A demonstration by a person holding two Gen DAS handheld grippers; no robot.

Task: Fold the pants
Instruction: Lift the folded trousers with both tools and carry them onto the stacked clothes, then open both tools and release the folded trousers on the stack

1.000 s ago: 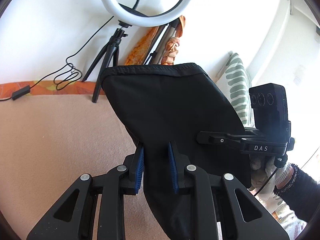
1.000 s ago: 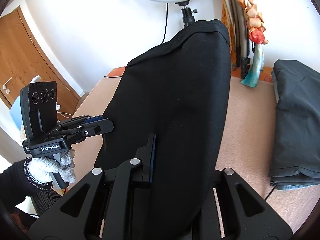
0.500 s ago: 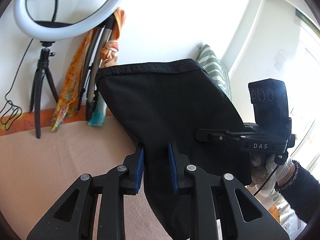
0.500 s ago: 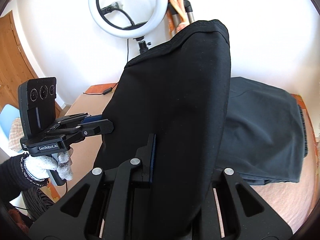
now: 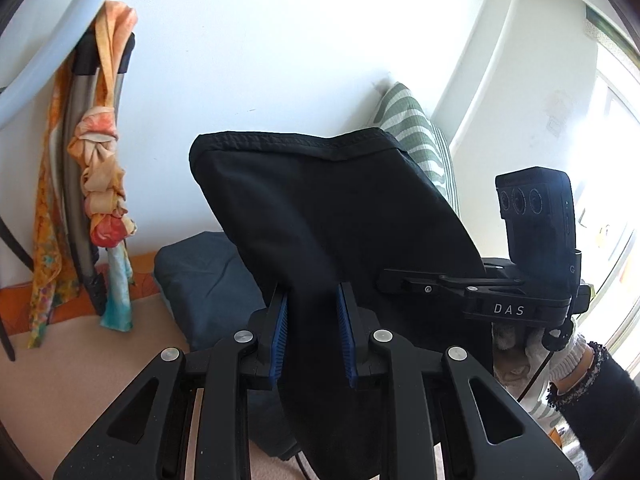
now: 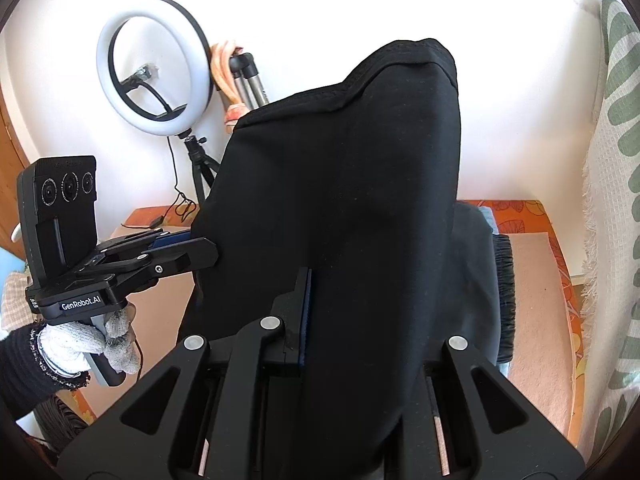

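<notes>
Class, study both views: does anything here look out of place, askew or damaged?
Nothing stands out. The black pants hang folded and undamaged, pinched by the left gripper and right gripper. Beneath them, darker folded clothes lie neatly on the bed.

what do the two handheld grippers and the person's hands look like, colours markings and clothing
Both grippers are matte black with silver pivot screws and blue ribbed fingers. The left gripper reads "GenRobot.AI" in white; the right gripper reads "DAS". Each carries an upright black module with three round lenses. Both hands wear white knit gloves, beaded bracelets and black sleeves. A thin black cable hangs below each handle.
</notes>
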